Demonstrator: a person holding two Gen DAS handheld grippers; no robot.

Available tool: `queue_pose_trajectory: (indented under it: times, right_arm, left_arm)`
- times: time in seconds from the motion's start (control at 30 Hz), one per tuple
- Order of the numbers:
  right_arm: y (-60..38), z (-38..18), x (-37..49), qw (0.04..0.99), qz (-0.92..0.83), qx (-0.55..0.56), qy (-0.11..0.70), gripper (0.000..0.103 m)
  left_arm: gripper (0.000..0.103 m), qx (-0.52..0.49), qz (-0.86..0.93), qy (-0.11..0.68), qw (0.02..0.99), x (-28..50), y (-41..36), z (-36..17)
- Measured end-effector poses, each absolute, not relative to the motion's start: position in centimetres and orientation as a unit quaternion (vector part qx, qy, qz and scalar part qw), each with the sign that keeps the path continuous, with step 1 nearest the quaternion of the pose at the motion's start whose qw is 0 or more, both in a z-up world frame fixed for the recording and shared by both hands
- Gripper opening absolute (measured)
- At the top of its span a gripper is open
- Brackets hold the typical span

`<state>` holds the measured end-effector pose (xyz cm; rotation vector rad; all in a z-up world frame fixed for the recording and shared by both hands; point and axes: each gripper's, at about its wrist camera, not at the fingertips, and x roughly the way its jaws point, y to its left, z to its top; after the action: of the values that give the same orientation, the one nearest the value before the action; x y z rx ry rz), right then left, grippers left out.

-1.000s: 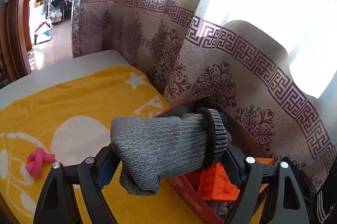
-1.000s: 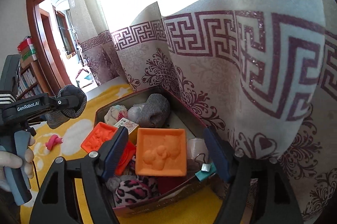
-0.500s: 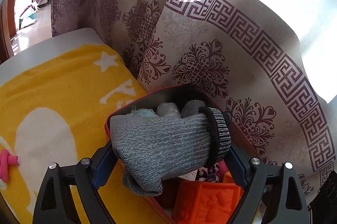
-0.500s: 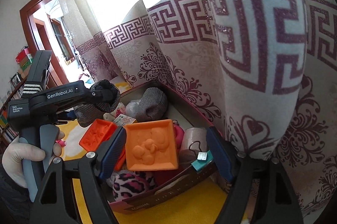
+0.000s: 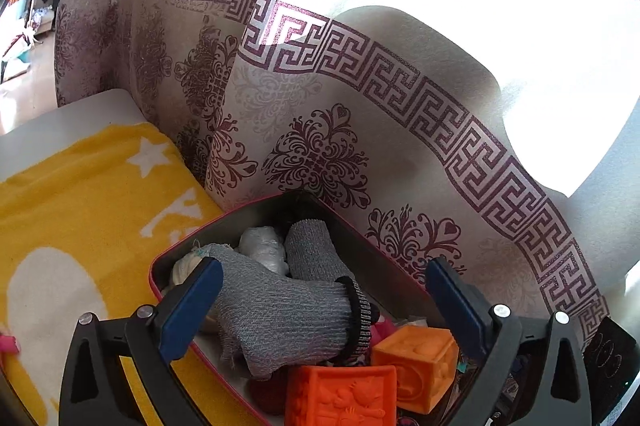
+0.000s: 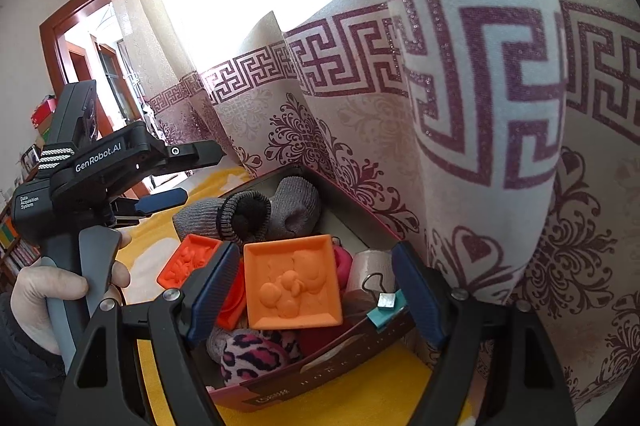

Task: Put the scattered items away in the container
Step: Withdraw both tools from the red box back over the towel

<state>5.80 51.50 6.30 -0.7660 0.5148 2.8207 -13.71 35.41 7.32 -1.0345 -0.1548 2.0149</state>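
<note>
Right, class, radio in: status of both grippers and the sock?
Left gripper open, over box. Sock in box, on the other items. Right gripper open, empty. Nothing in the way.

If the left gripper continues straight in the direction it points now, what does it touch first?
Probably the grey sock lying in the box between the open left gripper; behind it another sock, then the curtain. Depth is uncertain.

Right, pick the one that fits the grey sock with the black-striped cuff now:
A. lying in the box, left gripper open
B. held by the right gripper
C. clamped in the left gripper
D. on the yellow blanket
A: the grey sock lies on the other items in the box, and the left gripper stands open around it, its fingers apart from the sock.
</note>
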Motion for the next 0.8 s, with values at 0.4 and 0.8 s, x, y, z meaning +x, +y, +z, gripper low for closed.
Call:
queue_pose_trajectory:
  times: [0.4,0.8]
  right_arm:
    - [49.7,7.7,6.4,0.076,0.956,-0.235,0.161,0.082]
    - [41.2,9.7,4.4,-0.019,0.964,-0.239,0.116,0.082]
  left_arm:
    - [0.102,-0.401,0.849,-0.054,0.341,-13.5,28.4,6.7]
    - [0.102,-0.394,0.903,-0.07,0.157,-15.0,11.6,5.7]
